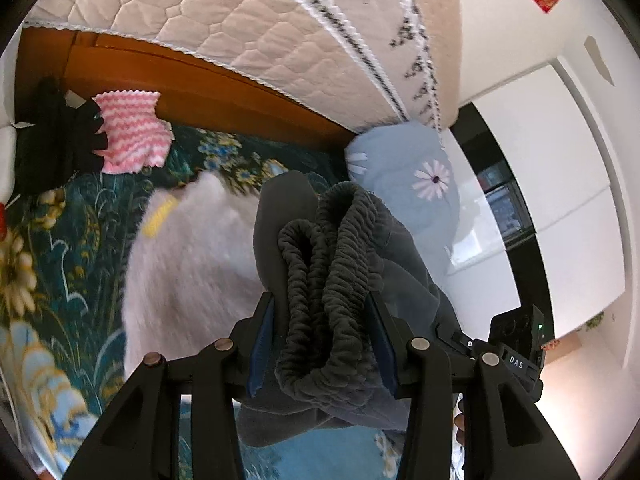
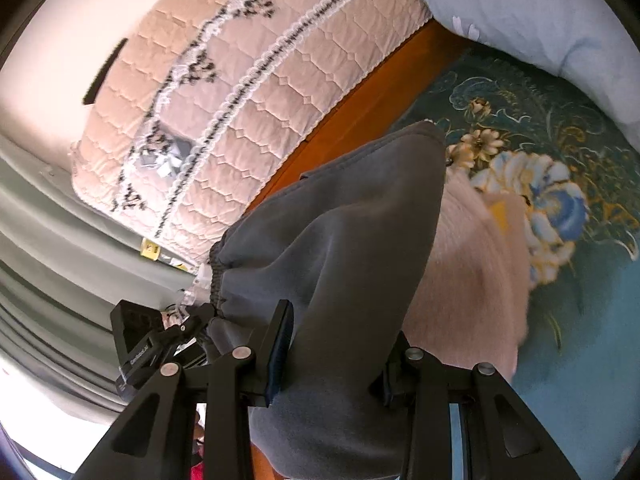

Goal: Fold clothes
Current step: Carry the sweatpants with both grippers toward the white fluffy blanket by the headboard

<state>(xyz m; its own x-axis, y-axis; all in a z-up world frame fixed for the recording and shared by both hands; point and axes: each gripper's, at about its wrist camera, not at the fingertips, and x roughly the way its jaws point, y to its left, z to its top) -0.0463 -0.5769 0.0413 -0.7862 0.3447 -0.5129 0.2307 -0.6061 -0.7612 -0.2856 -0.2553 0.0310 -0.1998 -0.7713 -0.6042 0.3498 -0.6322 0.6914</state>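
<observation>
Gripping the grey trousers (image 1: 332,264), the left claw (image 1: 324,340) pinches their bunched waistband while the right claw (image 2: 336,356) clamps the cloth, so they hang clear above the bed (image 1: 60,264) at 12 o'clock, ready for folding.

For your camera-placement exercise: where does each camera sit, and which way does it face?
Left wrist: on the left hand-held gripper, looking along its fingers at the bunched elastic waistband they clamp; a fingertip shows.
Right wrist: on the right hand-held gripper, facing the grey trousers it grips.
Shared: trousers, floral bedspread, quilted headboard.
</observation>
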